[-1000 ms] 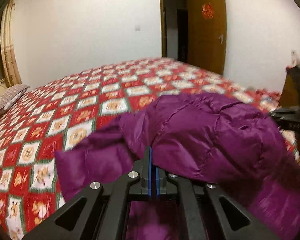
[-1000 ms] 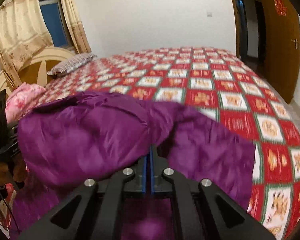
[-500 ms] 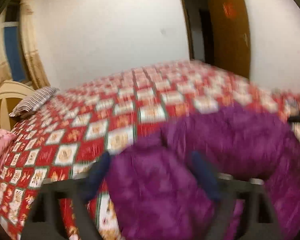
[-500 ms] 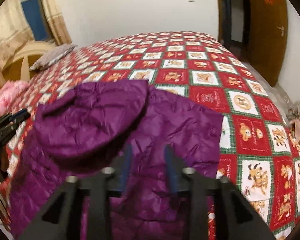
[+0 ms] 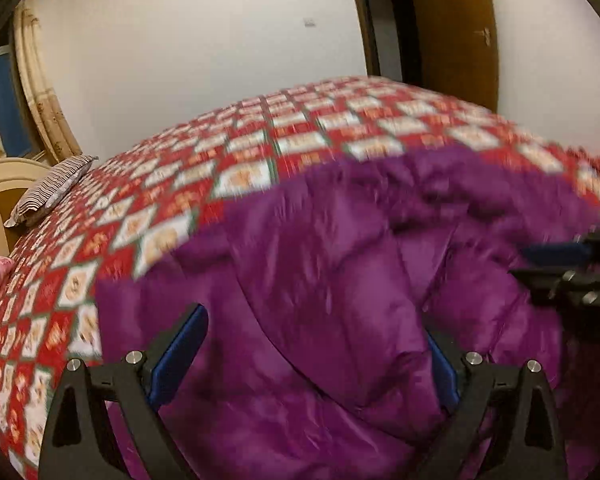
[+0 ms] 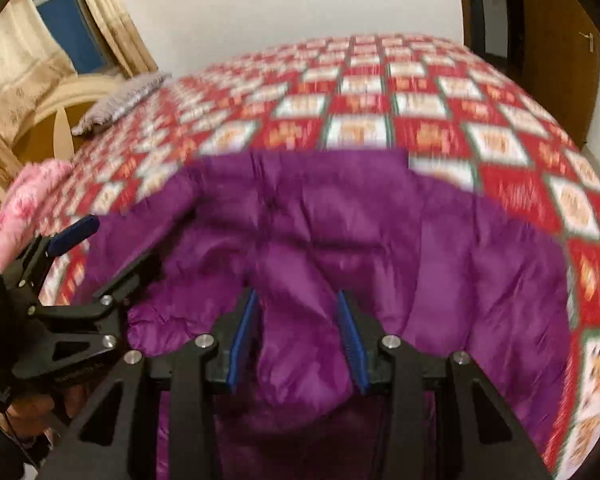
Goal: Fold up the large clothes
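Red patchwork bed fills your left wrist view; the left gripper has just opened wide, purple jacket bulging loose between its jaws. Right wrist view: your right gripper, half open, straddles a jacket fold, nearer.

You face a bed spread with a red-and-white checked quilt, a striped pillow near its curved headboard. Behind it stand a white wall, a curtained window and a brown door.
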`<move>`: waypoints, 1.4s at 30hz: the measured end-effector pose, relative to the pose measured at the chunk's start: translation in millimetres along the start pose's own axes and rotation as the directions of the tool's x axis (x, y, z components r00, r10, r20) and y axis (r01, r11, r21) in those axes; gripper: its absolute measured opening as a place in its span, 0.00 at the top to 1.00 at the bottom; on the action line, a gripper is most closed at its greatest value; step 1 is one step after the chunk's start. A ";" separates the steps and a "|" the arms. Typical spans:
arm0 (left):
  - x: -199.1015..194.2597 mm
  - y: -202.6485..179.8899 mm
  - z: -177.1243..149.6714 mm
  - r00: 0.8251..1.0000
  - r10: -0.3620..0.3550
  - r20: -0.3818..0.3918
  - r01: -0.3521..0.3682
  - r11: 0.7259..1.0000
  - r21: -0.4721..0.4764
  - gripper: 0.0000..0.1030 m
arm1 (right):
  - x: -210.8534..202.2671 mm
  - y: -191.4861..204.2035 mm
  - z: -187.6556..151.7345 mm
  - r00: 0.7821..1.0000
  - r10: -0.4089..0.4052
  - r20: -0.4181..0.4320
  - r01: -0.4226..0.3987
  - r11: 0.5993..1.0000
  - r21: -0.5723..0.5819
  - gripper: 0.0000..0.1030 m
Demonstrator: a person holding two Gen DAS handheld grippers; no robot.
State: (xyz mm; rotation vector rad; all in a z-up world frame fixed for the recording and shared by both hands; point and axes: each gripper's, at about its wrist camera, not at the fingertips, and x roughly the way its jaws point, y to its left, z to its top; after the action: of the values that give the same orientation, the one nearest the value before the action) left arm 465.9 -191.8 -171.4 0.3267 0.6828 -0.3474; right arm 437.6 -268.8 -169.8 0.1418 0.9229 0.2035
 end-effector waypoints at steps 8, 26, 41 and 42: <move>7.7 -1.9 -9.5 0.999 -0.023 -0.028 0.023 1.000 -0.007 0.06 | -0.9 6.4 -32.2 0.998 -0.033 0.050 0.037 0.997 -0.068 0.58; -26.6 35.9 66.8 0.978 0.195 0.073 -0.183 0.972 -0.146 0.05 | -39.6 6.7 0.3 0.991 -0.058 0.119 0.058 0.998 0.003 0.58; 56.0 27.2 67.1 0.971 0.174 -0.162 -0.199 0.967 -0.157 0.05 | 30.1 -11.3 63.1 0.989 -0.103 0.103 0.084 0.981 0.177 0.58; 58.7 23.2 60.8 0.972 0.171 -0.161 -0.195 0.969 -0.149 0.05 | 33.3 -11.6 58.7 0.990 -0.106 0.092 0.089 0.981 0.173 0.58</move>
State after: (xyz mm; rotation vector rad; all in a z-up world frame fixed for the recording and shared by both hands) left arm 551.6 -207.4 -161.7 0.2577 0.8146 -0.0892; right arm 505.5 -274.2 -163.0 0.2610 0.8437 0.0266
